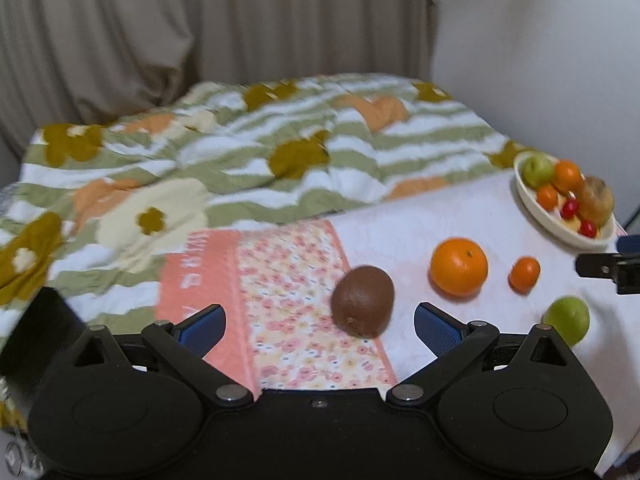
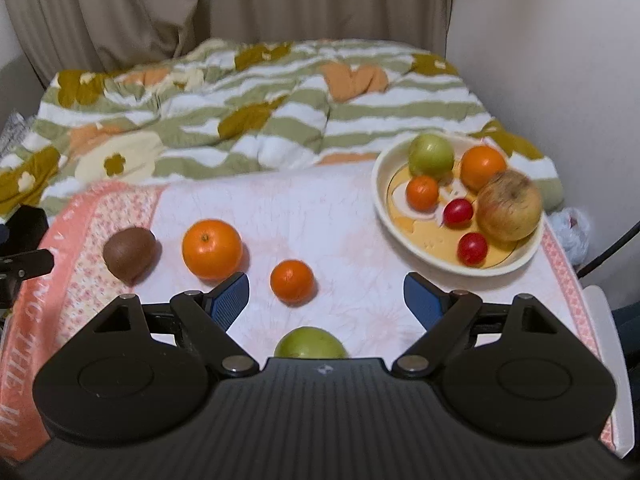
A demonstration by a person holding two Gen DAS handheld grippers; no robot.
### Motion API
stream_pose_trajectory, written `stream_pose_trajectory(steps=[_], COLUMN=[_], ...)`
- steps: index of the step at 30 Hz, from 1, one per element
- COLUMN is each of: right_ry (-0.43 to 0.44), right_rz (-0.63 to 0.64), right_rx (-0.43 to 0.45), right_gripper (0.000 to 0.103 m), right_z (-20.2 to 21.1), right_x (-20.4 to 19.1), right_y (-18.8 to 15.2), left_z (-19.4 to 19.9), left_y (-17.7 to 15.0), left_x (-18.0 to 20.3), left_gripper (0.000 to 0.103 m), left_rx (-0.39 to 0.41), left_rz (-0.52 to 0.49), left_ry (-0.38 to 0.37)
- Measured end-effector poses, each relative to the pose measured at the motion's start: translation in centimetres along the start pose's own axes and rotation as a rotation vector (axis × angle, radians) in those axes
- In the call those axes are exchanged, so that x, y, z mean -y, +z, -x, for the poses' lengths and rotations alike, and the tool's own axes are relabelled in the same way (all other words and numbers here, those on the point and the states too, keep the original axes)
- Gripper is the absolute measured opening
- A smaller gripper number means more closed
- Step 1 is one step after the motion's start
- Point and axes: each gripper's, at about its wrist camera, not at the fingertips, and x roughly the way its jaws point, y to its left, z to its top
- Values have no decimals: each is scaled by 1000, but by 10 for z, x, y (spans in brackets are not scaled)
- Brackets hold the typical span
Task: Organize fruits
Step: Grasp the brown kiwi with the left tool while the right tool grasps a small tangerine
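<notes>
The right gripper [image 2: 326,296] hangs low over the near edge of the cloth-covered table [image 2: 320,208], its blue-padded jaws spread wide and empty, pointing toward the far edge. A green apple [image 2: 310,344] lies just under its body, between the jaws and half hidden by the housing. Just beyond the left pad sits a small orange [image 2: 292,282], then a large orange [image 2: 212,249] further toward the left edge, and a kiwi [image 2: 129,254] on the floral border near that edge.

The left gripper [image 1: 320,322] is held level above the left part of the table, jaws likewise wide apart and holding nothing; the kiwi [image 1: 363,300] lies between its pads, nearer the right one, not touched.

At the far right corner stands a cream bowl [image 2: 400,236] holding a green apple, two oranges, a russet apple and two small red fruits. Behind the table lies a striped quilt [image 2: 248,120].
</notes>
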Motion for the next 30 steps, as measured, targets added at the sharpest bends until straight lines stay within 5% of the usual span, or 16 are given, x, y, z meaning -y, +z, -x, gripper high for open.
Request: stream_pose_trajectory(steps=[10, 21, 30], right_ry=[39, 100, 124], right_rz=[38, 82, 99], right_rx=[-95, -154, -199], right_gripper=[100, 96, 74], right_z=[-49, -76, -93], right_x=[-8, -10, -11], right_y=[1, 7, 9], left_z=[-56, -97, -98], left_y=[7, 20, 19], left_x=[10, 28, 30], left_gripper=[100, 67, 59], left_rx=[-84, -165, -183], left_rz=[-81, -151, -158], left_ry=[-39, -71, -76])
